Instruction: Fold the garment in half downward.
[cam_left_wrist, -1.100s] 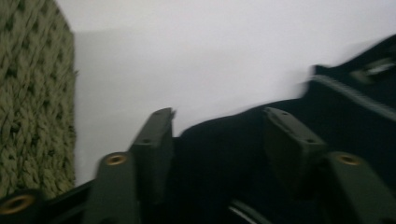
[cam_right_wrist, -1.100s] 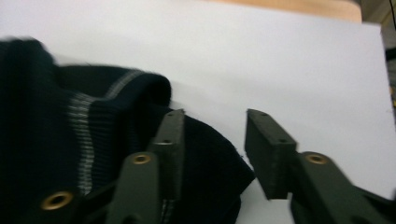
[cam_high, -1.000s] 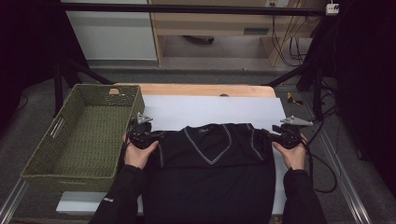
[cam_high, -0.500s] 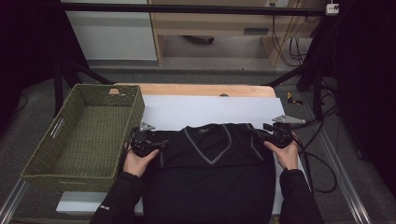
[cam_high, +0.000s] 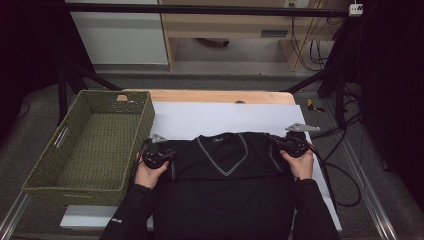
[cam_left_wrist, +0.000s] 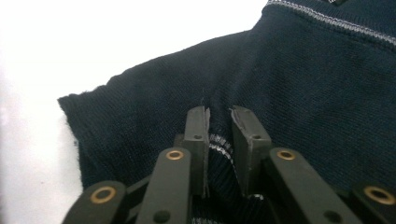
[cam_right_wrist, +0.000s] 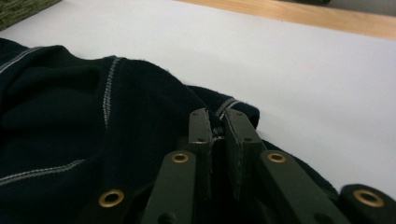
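Observation:
A dark navy V-neck sweater (cam_high: 225, 175) with grey trim lies flat on the white sheet (cam_high: 210, 120), its collar toward the far side. My left gripper (cam_high: 165, 152) sits at the sweater's left shoulder; its jaws have just been closing and now pinch a fold of the knit (cam_left_wrist: 219, 140) between the pads. At the right shoulder my right gripper (cam_high: 282, 145) has also just been closing, and its jaws clamp the trimmed sleeve edge (cam_right_wrist: 218, 128). Both hands rest low on the cloth.
A green woven basket (cam_high: 65, 165) stands at the left edge of the table, close beside my left hand. The wooden table edge (cam_high: 215, 96) runs along the far side. Cables (cam_high: 345, 175) trail off the right side.
Both grippers have come inward onto the sweater's shoulders, the left one also lower, and their jaws have closed on the fabric. The shoulders are slightly bunched toward the collar.

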